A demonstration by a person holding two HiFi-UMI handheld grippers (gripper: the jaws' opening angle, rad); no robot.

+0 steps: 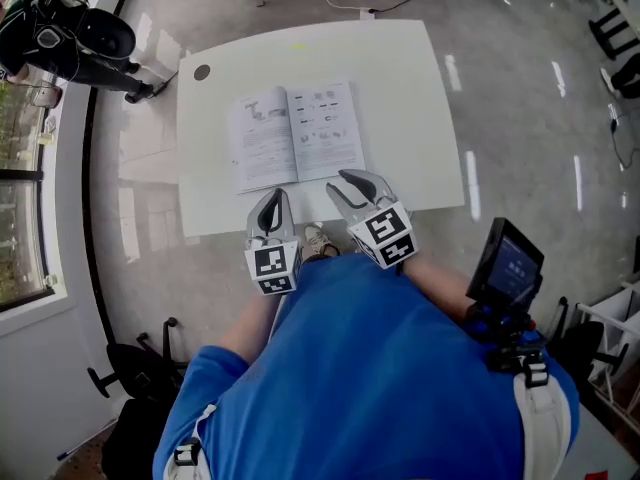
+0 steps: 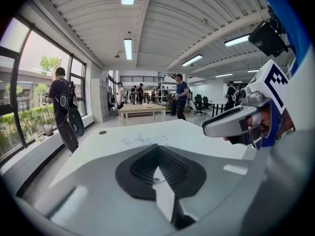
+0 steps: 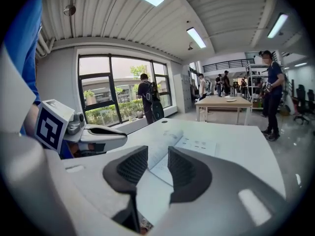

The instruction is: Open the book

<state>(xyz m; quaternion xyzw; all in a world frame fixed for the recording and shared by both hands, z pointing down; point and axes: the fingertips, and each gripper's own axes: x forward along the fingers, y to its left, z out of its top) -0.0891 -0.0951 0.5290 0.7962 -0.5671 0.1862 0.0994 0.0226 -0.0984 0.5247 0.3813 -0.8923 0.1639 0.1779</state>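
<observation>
The book (image 1: 295,133) lies open flat on the white table (image 1: 400,68), both pages showing print and small pictures. My left gripper (image 1: 271,206) hovers at the table's front edge just below the book's left page, its tips together with nothing in them. My right gripper (image 1: 352,183) hangs beside it below the right page, open and empty. In the right gripper view the open book (image 3: 189,144) lies beyond the parted pads (image 3: 130,166), and the left gripper (image 3: 101,136) shows at the left. In the left gripper view the right gripper (image 2: 231,124) shows at the right.
A round cable hole (image 1: 202,72) sits in the table's far left corner. A black device (image 1: 510,266) hangs at the person's right side. Black gear (image 1: 60,33) lies on the floor by the window. People stand around a wooden table (image 2: 142,109) farther off.
</observation>
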